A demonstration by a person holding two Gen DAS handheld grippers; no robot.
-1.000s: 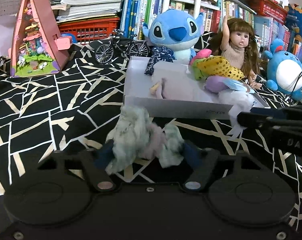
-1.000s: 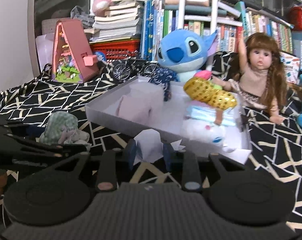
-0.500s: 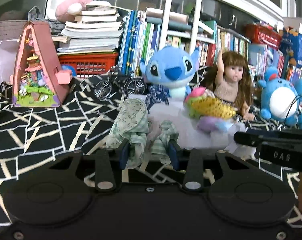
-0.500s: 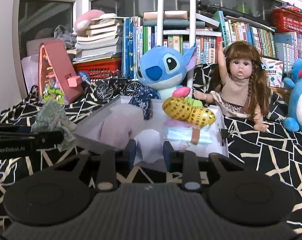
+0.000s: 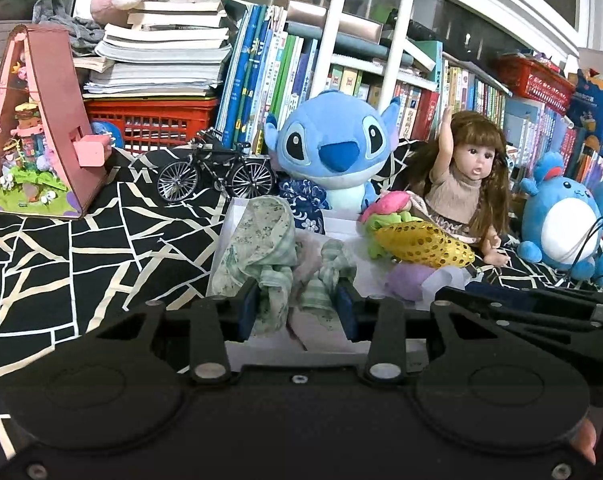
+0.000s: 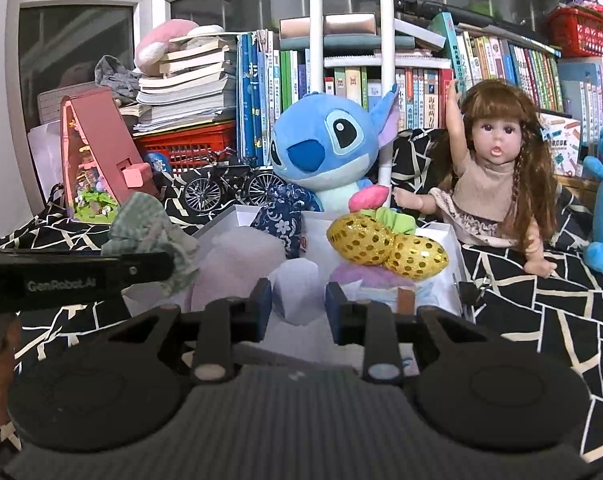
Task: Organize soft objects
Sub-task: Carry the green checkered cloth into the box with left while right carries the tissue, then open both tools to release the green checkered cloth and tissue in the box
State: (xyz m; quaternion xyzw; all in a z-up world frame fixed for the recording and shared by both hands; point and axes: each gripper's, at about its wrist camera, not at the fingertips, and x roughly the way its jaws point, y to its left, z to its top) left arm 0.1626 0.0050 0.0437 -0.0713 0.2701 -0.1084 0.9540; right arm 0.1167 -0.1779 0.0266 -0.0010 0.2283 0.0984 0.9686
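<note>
With the left tongs [image 5: 297, 312] clenched on the green cloth [image 5: 261, 256] and the right tongs [image 6: 297, 300] pinching white tissue [image 6: 295, 288], each bundle wants carrying well over the white box [image 6: 451, 240] before letting go.

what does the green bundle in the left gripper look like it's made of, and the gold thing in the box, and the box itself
Green bundle: thin woven cloth, matte, with a small print; it crumples and drapes limply.
Gold thing: likely sequinned or metallic fabric over stuffing; shiny, dotted, with puffy lobes.
Box: probably white cardboard or thin plastic, judging by its smooth matte look and thin straight walls; which one is unclear.
</note>
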